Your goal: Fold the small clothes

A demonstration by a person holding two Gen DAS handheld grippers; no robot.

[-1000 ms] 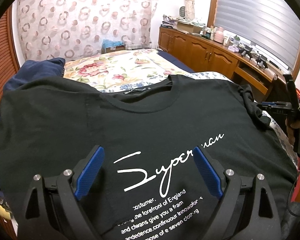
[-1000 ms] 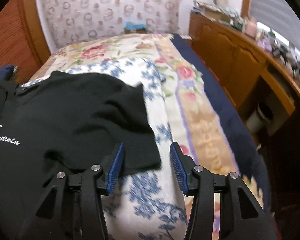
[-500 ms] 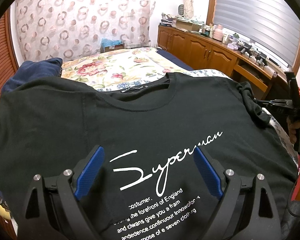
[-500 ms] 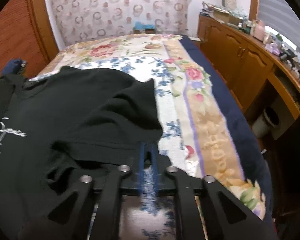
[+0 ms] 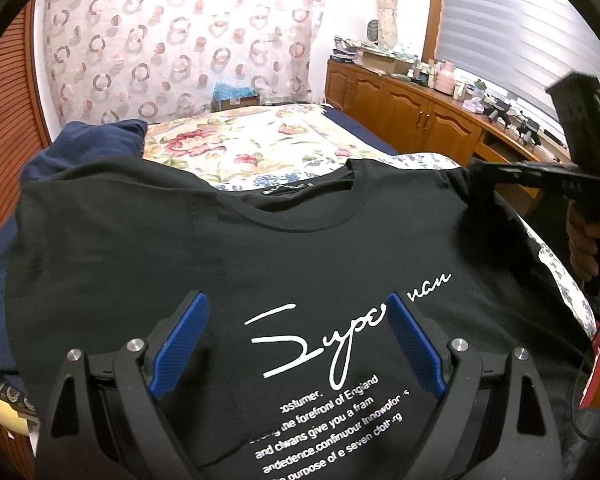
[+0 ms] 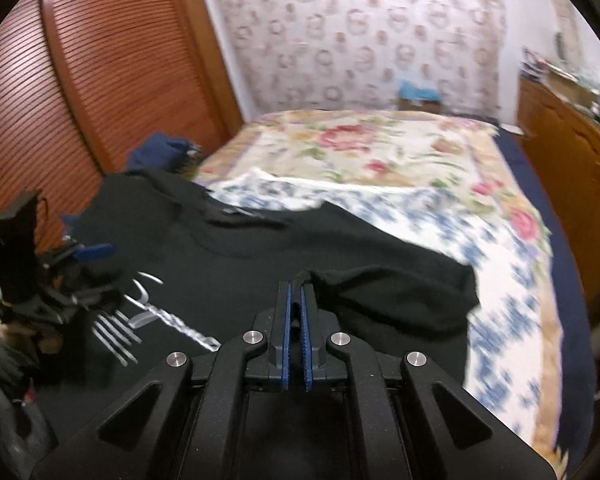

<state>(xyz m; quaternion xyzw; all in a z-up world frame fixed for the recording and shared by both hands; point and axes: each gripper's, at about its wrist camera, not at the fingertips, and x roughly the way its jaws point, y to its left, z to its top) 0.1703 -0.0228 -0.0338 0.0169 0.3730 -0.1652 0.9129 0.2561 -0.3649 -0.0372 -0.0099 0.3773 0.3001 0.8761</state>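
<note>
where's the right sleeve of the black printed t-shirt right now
In the right wrist view the sleeve is pinched in the shut right gripper, lifted over the black printed t-shirt, left of the blue-flowered white bedspread.

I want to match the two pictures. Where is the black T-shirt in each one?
Left wrist view: the black T-shirt fills the middle and bottom, white writing between the open left tool.
Right wrist view: it lies left and centre, its sleeve pinched in the shut right tool.
Shared landmark: the flowered bedspread behind it.

Floral-quilted bed (image 5: 260, 148) carries black T-shirt (image 5: 180, 248) and navy cloth (image 5: 100, 136)
</note>
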